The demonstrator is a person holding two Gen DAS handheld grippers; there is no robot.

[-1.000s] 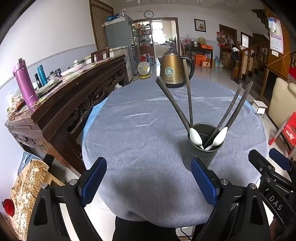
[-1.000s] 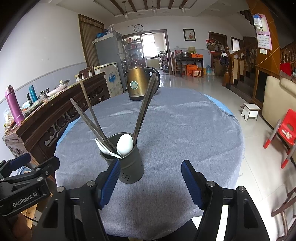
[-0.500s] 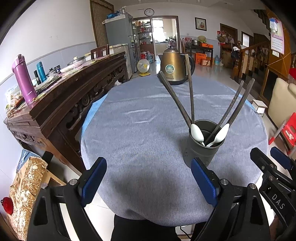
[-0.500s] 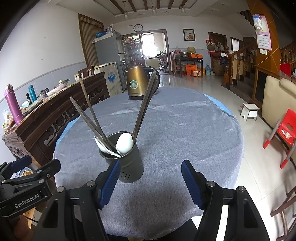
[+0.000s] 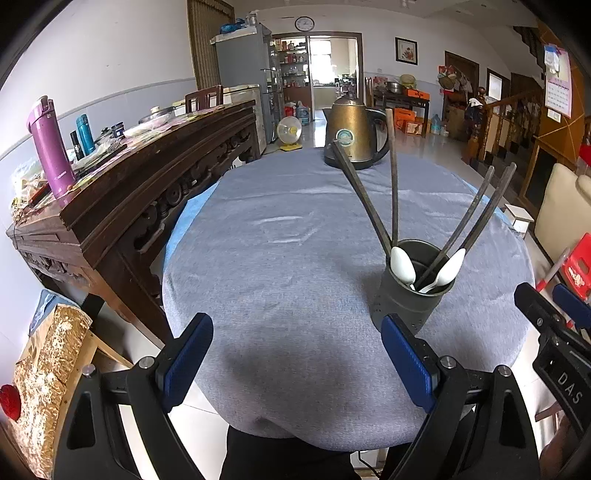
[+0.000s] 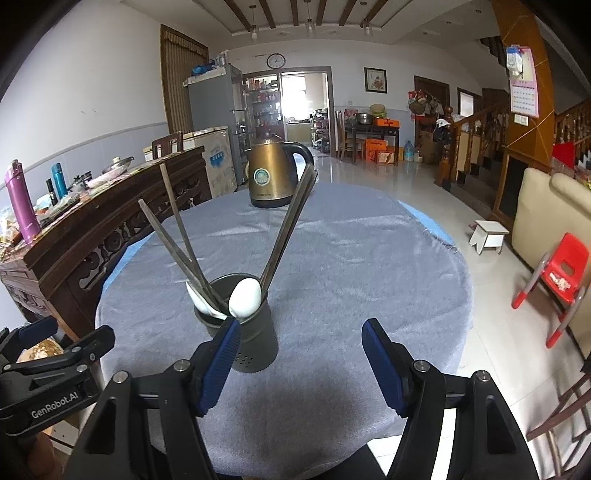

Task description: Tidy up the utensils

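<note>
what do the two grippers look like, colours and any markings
Both are black plastic frames with silver bolts and blue ribbed finger pads. The left gripper body reads "GenRobot.AI" in white; the right gripper body reads "DAS". No cables or sleeves visible.

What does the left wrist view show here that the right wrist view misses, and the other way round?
Only the left wrist view shows the small fan on the floor and the gold-wrapped box by the sideboard.

Only the right wrist view shows the ceiling beams and the whole red chair.

Both show the utensil holder with chopsticks and white spoons, the kettle, the grey tablecloth and both open tools, left and right.
</note>
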